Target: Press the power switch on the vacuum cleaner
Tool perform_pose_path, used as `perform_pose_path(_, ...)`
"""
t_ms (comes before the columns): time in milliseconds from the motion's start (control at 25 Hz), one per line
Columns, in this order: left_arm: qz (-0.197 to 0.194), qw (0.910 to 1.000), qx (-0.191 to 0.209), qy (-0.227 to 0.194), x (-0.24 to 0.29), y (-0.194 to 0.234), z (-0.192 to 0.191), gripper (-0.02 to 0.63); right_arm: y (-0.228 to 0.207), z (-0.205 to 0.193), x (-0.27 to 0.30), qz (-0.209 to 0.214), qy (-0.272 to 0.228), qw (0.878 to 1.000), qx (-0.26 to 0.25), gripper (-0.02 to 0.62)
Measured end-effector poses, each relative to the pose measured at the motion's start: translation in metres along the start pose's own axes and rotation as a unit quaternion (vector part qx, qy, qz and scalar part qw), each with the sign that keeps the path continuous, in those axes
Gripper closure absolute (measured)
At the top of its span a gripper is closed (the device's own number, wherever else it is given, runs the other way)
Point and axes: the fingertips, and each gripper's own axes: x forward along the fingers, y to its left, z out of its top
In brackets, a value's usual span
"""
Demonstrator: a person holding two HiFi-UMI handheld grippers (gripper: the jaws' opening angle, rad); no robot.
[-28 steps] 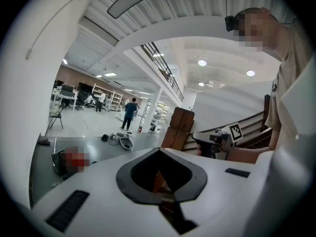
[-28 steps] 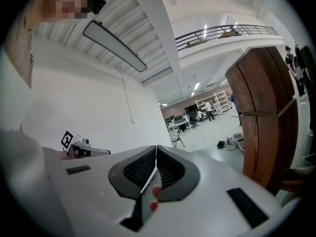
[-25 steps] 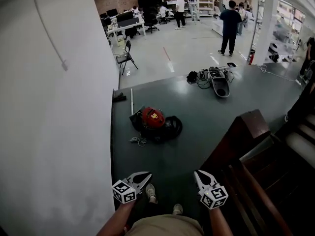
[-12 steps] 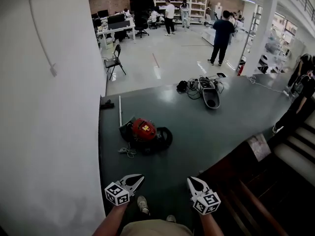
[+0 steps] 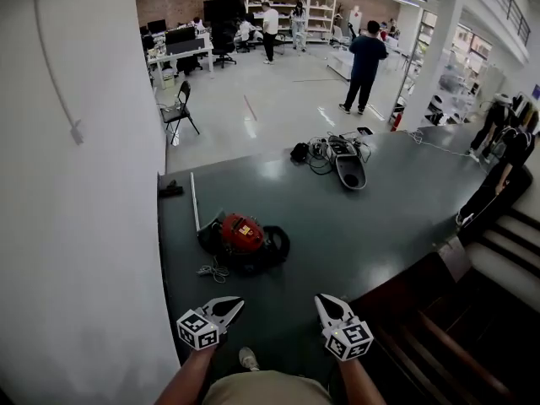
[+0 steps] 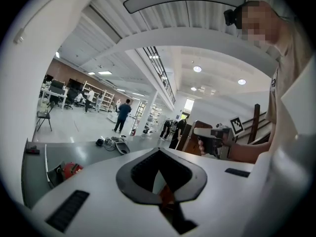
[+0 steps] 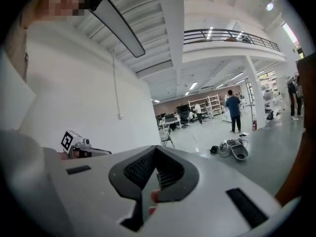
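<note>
I can read no word, number or brand name in any of these views. The vacuum cleaner (image 5: pixel 242 233) on the floor has a small yellow label (image 5: pixel 245 221) on its red body, but the print on it is too small for me to read. The marker cube (image 5: pixel 197 329) of the left gripper (image 5: pixel 239 304) and the one of the right gripper (image 5: pixel 321 299) show only black and white square patterns, no letters. The two gripper views show these same patterns.
</note>
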Motion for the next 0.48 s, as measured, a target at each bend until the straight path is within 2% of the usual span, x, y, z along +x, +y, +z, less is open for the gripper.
perform_pose_path(160,-0.012,0.9999,-0.004,-0.003,-0.009,0.026,0.012,0.600,0.015,0.003,0.029,-0.005,-0.003,1.000,-0.002,0.586)
perform_pose_path(320,-0.026,0.9995,-0.004,0.014,-0.012,0.043,0.009,0.600,0.030,-0.005,0.058,-0.004,-0.001,1.000,0.009,0.586)
perform_pose_path(480,-0.029,0.9995,-0.002,0.009,-0.017,0.053,0.018,0.600,0.047,-0.004,0.084,0.013,-0.001,1.000,0.009,0.586)
